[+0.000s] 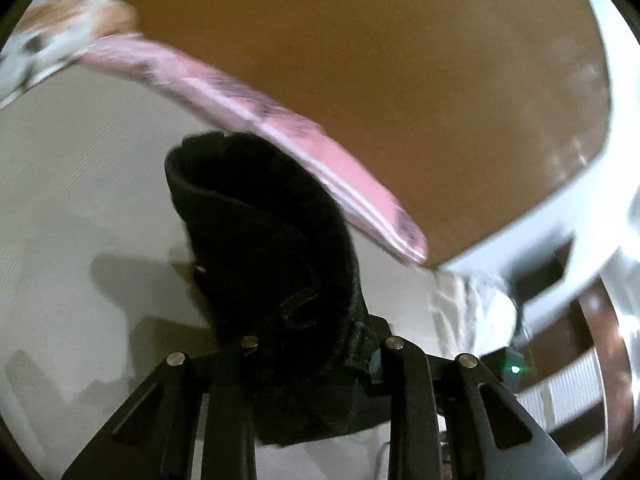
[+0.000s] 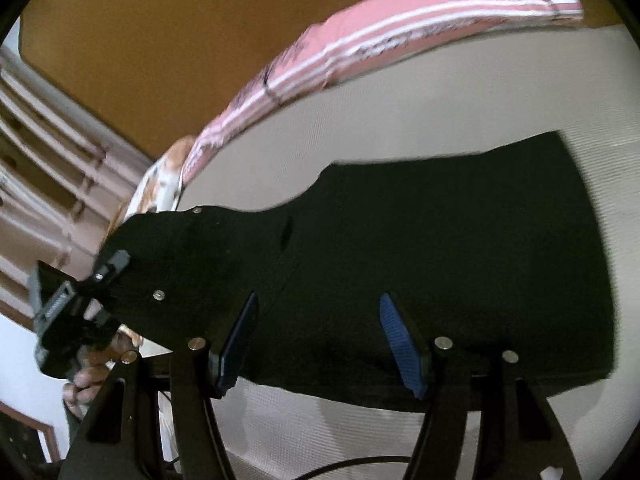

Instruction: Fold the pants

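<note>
fold in hand: left gripper (image 1: 312, 344) clamps a bunched end of the black pants (image 2: 420, 264), lifted over the bed (image 2: 400, 120); right gripper (image 2: 320, 344) gapes around the near edge, unclamped. next: carry the end across.

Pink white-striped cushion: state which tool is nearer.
Left. The left tool, clamping the black pants corner, sits just below the cushion end; the right tool hovers over the pants, farther back.

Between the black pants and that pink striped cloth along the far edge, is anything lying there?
Nothing: in the right wrist view only bare cream bed surface separates the black pants from the pink striped cloth.
</note>
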Tool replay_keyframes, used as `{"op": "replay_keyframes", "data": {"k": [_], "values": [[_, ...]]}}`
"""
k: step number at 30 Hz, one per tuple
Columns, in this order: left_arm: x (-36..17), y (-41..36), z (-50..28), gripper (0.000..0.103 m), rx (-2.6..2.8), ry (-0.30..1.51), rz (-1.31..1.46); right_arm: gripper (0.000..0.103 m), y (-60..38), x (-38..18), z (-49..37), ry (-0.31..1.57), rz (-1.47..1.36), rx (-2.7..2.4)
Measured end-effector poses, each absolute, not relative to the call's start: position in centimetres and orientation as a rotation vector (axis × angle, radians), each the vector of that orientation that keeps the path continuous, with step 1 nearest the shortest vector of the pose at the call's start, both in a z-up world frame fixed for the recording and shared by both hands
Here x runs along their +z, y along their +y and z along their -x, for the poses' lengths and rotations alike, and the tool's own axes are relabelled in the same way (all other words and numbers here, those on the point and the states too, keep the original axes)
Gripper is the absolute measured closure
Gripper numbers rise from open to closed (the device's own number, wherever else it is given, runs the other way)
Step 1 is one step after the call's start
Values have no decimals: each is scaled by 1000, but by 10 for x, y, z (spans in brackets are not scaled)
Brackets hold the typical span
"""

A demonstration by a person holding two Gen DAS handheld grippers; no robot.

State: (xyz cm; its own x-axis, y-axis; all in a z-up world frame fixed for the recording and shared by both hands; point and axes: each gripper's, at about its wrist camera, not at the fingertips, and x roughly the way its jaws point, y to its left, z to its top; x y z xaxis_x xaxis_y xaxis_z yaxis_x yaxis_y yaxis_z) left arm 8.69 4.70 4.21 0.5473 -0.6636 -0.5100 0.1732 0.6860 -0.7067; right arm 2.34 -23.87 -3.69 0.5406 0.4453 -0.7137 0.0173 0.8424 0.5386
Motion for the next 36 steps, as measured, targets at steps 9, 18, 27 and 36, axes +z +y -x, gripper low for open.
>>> {"op": "replay_keyframes", "data": {"k": [9, 18, 27, 36], "values": [[35, -125, -107, 77, -778, 986, 432, 41, -337, -28, 13, 878, -646, 143], [-55, -216, -99, 76, -746, 1175, 173, 41, -405, -55, 35, 876, -770, 49], [-45, -221, -69, 46, -827, 1204, 79, 41, -407, -77, 7, 933, -784, 142], [-25, -157, -72, 45, -748, 1161, 115, 41, -401, -112, -38, 1036, -829, 322]]}}
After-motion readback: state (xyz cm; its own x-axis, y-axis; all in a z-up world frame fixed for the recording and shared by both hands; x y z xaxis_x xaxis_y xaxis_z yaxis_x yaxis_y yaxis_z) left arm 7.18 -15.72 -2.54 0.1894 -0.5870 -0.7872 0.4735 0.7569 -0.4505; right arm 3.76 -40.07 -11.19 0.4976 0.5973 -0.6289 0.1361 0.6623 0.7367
